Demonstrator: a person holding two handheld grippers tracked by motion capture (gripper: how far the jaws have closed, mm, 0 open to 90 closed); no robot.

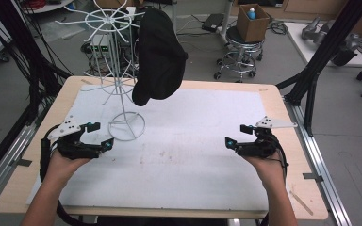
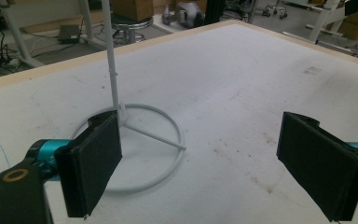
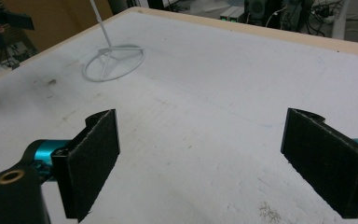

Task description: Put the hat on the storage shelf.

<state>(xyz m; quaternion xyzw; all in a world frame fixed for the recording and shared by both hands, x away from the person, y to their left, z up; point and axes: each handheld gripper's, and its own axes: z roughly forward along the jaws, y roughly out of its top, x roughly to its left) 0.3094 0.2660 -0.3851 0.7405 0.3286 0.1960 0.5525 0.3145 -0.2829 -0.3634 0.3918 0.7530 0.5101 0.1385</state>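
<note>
**Cap hung on the rack, both tongs clear**

The black cap [image 1: 159, 56] hangs from an upper arm of the white wire rack [image 1: 118, 70], well above the bench [image 1: 273, 101], draping down to the right of the rack's pole. The rack's ring base stands on the white mat [image 1: 193, 146] toward the back left. My left tongs [image 1: 100, 135] sit low just beside that base, spread wide with nothing between them; in the left gripper view the ring lies right past the pads. My right tongs [image 1: 239, 135] rest well apart on the other side of the mat, also spread and empty. I judge the hanging step done and both hands parked. The next move, as I see it, is simply to keep clear of the rack so the cap stays put.
</note>
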